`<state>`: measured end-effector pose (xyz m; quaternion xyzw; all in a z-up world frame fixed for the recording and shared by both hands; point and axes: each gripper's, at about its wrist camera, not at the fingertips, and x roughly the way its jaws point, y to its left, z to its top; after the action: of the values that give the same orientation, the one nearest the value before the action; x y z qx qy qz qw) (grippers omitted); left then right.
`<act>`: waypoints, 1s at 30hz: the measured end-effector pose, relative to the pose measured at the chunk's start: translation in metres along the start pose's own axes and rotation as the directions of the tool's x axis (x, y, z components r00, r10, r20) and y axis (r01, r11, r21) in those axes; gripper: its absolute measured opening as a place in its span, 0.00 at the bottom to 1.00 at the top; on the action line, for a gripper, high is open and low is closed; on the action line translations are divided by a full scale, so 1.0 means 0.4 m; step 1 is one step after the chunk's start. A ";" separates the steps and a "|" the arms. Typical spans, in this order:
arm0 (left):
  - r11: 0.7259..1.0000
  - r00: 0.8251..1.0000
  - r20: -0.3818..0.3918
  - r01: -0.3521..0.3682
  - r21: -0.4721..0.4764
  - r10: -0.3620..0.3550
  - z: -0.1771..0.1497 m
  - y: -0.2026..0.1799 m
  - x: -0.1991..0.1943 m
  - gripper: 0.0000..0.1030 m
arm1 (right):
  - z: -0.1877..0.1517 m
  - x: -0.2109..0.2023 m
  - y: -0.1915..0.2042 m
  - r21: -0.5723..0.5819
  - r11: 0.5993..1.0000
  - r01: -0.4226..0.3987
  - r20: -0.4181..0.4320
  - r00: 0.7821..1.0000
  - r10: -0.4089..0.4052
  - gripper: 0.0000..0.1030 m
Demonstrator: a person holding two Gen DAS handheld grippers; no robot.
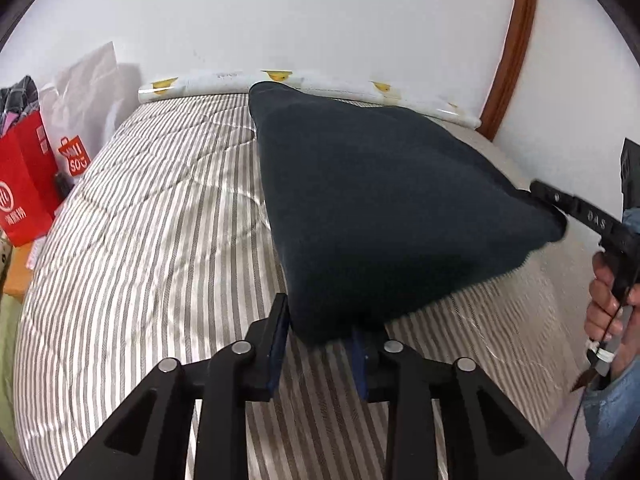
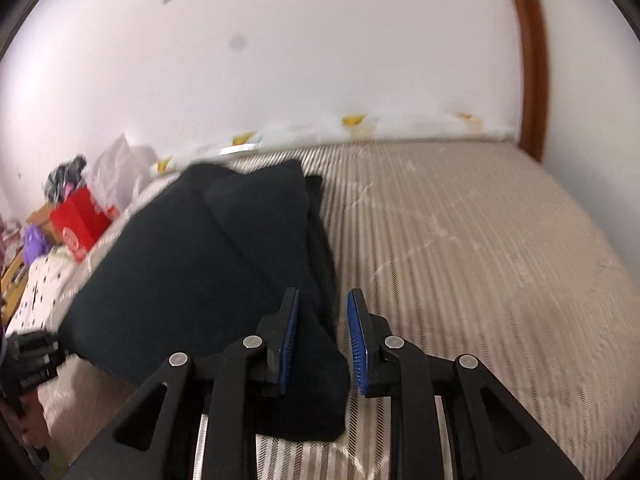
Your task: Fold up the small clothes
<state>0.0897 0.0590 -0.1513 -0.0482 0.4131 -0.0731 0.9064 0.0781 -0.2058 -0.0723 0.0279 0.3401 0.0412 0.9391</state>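
Observation:
A dark navy garment (image 1: 380, 208) is lifted above the striped bed cover (image 1: 152, 248), stretched between my two grippers. My left gripper (image 1: 320, 320) has its jaws partly apart with the garment's near corner between them. My right gripper appears at the right of the left wrist view (image 1: 560, 208), at the garment's far corner. In the right wrist view the right gripper (image 2: 324, 320) has its blue-padded jaws apart around a corner of the garment (image 2: 200, 264), with a gap beside the right pad (image 2: 356, 340). The left gripper (image 2: 36, 356) shows at the lower left there.
A red shopping bag (image 1: 24, 184) and white plastic bags (image 1: 88, 88) stand at the bed's left edge. A white roll with yellow marks (image 1: 320, 84) lies along the wall. A brown wooden frame (image 1: 512, 48) runs up the wall on the right.

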 end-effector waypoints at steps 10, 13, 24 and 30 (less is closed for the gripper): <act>0.999 0.999 0.048 -0.025 0.024 0.024 0.010 -0.021 -0.100 0.27 | -0.071 0.049 0.083 -0.100 0.995 0.028 -0.069 0.997 -0.035 0.21; 1.000 0.998 0.063 -0.015 0.018 0.014 0.045 -0.026 -0.097 0.27 | -0.072 0.035 0.073 -0.095 0.995 0.025 -0.090 0.995 -0.034 0.21; 1.000 1.000 0.026 -0.003 -0.007 0.003 0.110 -0.012 0.015 0.33 | 0.029 -0.016 0.077 -0.122 0.992 0.029 -0.081 0.996 -0.039 0.30; 0.995 0.995 -0.026 0.098 -0.026 -0.099 0.126 0.033 0.041 0.40 | 0.167 0.107 0.079 -0.137 0.991 0.006 -0.119 0.993 -0.023 0.40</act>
<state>0.1397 0.0704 -0.1327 -0.0786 0.4234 -0.1134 0.8954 0.1517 -0.1717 -0.0457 -0.0413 0.3928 0.0592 0.9168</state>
